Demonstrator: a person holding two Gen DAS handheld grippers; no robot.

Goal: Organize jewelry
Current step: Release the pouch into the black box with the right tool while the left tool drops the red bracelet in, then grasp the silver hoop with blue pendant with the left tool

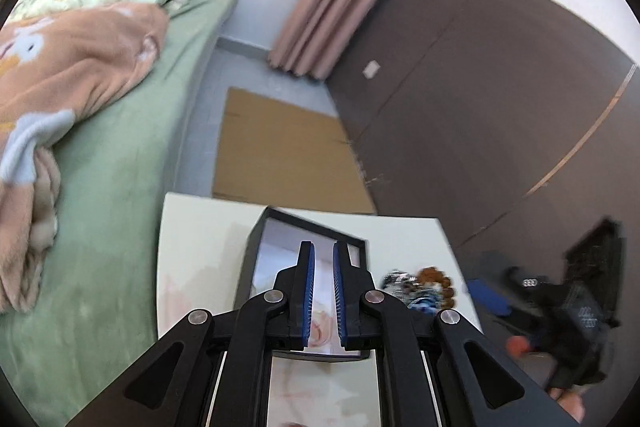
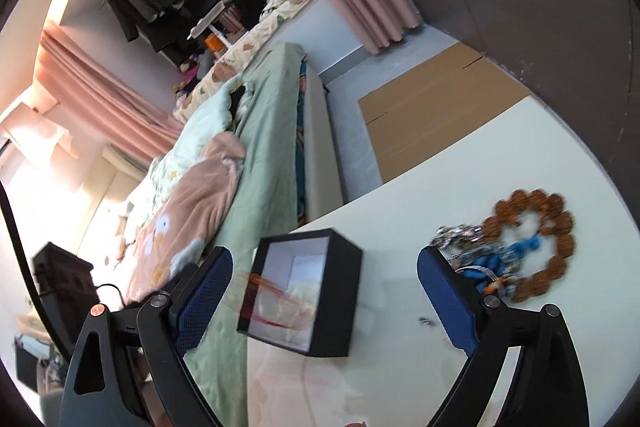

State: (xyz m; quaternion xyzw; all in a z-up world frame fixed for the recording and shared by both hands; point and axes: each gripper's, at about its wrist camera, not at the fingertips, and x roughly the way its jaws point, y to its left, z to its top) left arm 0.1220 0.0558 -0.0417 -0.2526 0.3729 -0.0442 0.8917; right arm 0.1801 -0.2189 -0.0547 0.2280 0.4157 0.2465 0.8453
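Nearest, the left claw (image 1: 323, 291) hangs over the white tabletop (image 1: 200, 259) with its blue-padded fingers (image 1: 308, 291) drawn close, a narrow gap between them and nothing held; the right claw (image 2: 324, 303) is spread wide and empty, one pad to either side of its view. Just beyond the left claw sits the black box (image 1: 256, 247), open at the top with a pale lining; from the right wrist the same black box (image 2: 344, 291) shows a blurred reddish strand at its mouth, though what that is cannot be told.

To the right of the box, apart from it, the jewelry pile (image 1: 420, 291) lies on the tabletop; in the right wrist view it resolves into a ring of brown beads (image 2: 556, 247), a blue beaded piece (image 2: 516, 251) inside the ring and silvery chains (image 2: 460, 239) touching its left side; a small dark speck lies nearer on the tabletop (image 2: 440, 387), too small to name.

Farther off, flattened cardboard (image 1: 280, 147) covers the floor beside the green bed (image 1: 120, 187), with pink curtains (image 1: 320, 7) beyond.

The sorting looks barely begun, most pieces being outside the box; the right claw seems between grasps. Next would likely be a reach rightward to the heap, closing on one strand without dragging its tangled neighbours.
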